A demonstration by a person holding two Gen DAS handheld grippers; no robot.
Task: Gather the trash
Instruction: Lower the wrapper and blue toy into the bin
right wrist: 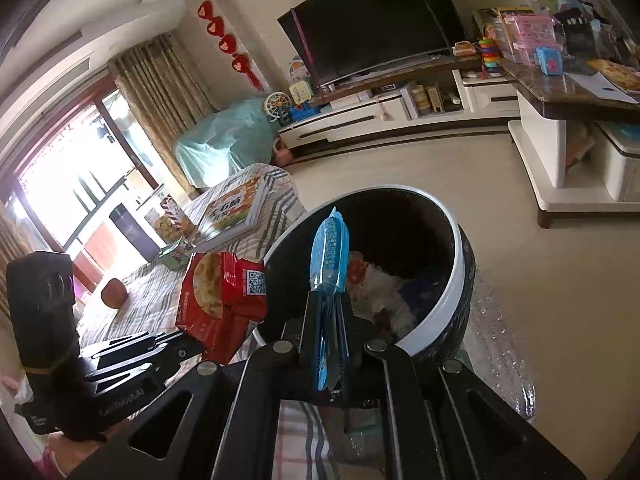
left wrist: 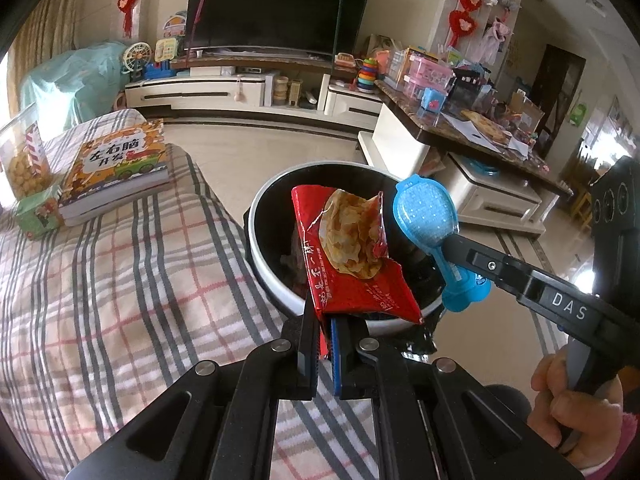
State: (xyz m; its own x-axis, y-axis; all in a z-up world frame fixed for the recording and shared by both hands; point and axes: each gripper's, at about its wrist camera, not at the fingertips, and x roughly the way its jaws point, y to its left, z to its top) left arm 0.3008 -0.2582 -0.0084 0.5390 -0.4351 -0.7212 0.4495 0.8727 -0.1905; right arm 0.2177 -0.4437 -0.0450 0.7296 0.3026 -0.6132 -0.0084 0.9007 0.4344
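I have both claws loaded and both are close to the bin [left wrist: 276, 280], so what matters now is how each piece hangs relative to the opening.

My left claw [left wrist: 326, 344] is clamped on the bottom edge of the red wrapper [left wrist: 352, 248]. The wrapper stands up and away from the fingertips, its long axis running forward along the claw, and most of it is in line with the dark mouth of the bin, which lies straight ahead of and below this claw. The gripped edge itself sits at about the near rim, so I judge a release here might let the wrapper catch on that rim, not drop clean.

My right claw [right wrist: 330, 340] is closed on the blue packet [right wrist: 330, 248], pinched edge-on, its long axis also pointing forward from the fingertips. In the right wrist view its far end overlaps the bin's [right wrist: 456, 248] opening, with white and red trash visible inside just beyond. From the left wrist view the same packet [left wrist: 424, 216] hangs over the right side of the rim.

The bin stands on the floor just off the corner of the plaid bed [left wrist: 120, 280]. Both claws are about equally near; I judge the right one slightly better placed over the opening.
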